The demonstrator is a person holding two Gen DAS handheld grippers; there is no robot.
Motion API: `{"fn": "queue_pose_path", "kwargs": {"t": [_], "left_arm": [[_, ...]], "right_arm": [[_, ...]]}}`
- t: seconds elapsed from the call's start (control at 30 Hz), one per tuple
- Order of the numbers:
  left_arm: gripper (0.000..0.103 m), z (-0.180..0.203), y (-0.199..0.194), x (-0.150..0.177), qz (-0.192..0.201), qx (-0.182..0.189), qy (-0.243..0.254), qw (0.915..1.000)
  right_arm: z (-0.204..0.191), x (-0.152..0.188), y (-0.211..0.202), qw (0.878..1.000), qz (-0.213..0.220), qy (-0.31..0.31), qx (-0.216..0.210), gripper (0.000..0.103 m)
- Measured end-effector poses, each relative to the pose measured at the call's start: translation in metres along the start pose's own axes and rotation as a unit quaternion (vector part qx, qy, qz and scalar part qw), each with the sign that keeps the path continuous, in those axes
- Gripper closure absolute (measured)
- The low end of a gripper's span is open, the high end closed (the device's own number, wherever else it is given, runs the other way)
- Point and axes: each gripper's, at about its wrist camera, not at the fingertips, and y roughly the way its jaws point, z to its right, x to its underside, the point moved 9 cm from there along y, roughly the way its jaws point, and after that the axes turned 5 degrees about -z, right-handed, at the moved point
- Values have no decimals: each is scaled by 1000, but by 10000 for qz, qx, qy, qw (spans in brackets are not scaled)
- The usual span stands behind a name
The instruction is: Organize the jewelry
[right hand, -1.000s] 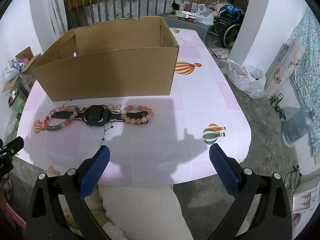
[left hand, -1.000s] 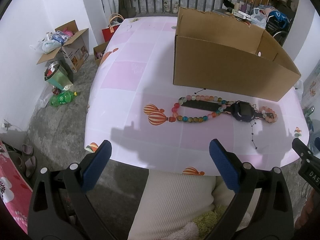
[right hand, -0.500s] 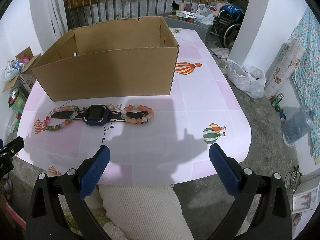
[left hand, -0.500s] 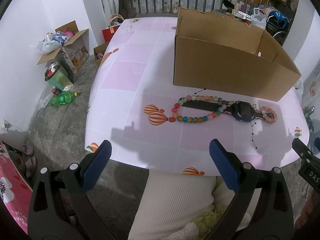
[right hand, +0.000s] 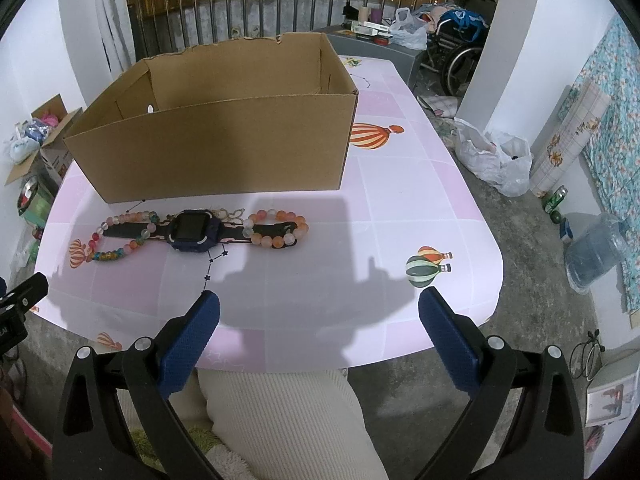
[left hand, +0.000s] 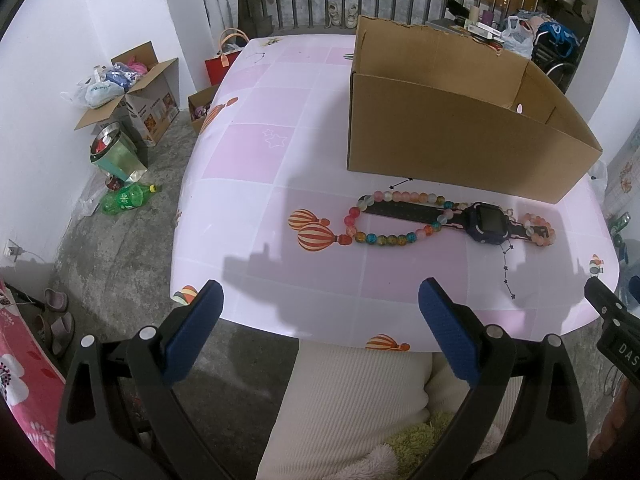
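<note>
Left tongs: the black left tongs (left hand: 318, 320) with blue padded tips stand wide apart, holding nothing, poised above the near edge of the table.
Right tongs: the black right tongs (right hand: 319, 322) with blue padded tips are likewise spread wide and hold nothing, above the near edge of the table.
Table: a table (right hand: 400, 184) under a pink and white checked cloth printed with hot-air balloons and star lines.
Watch: a dark blue smartwatch with a black strap (right hand: 193, 235) lies flat on the table, just in front of the box, its strap stretched sideways.
Multicoloured bracelet: a bracelet of mixed red, blue, yellow and pale glass beads (left hand: 394, 220) lies at the left end of the watch strap, looped over it.
Orange bracelet: a bracelet of orange, peach and frosted white beads (right hand: 276, 229) lies at the right end of the strap, also looped around it.
Box: a large open brown cardboard box (right hand: 224, 148) stands on the table behind the jewelry, close to it but not touching; what its floor holds cannot be told.
Person: legs in cream ribbed fabric (left hand: 352, 400) show below the table edge, between the tongs.
Floor: grey concrete, with a green plastic bottle (left hand: 126, 199) lying to the left of the table.
</note>
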Motion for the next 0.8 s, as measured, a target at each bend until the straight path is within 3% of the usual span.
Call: {"fn": "queue_pose_path", "kwargs": {"t": [0.8], "left_arm": [[9,-1,-2,-2,15,-5,4,10000]], "right_arm": [[0,1,0,10000,4,7,-24,6]]}}
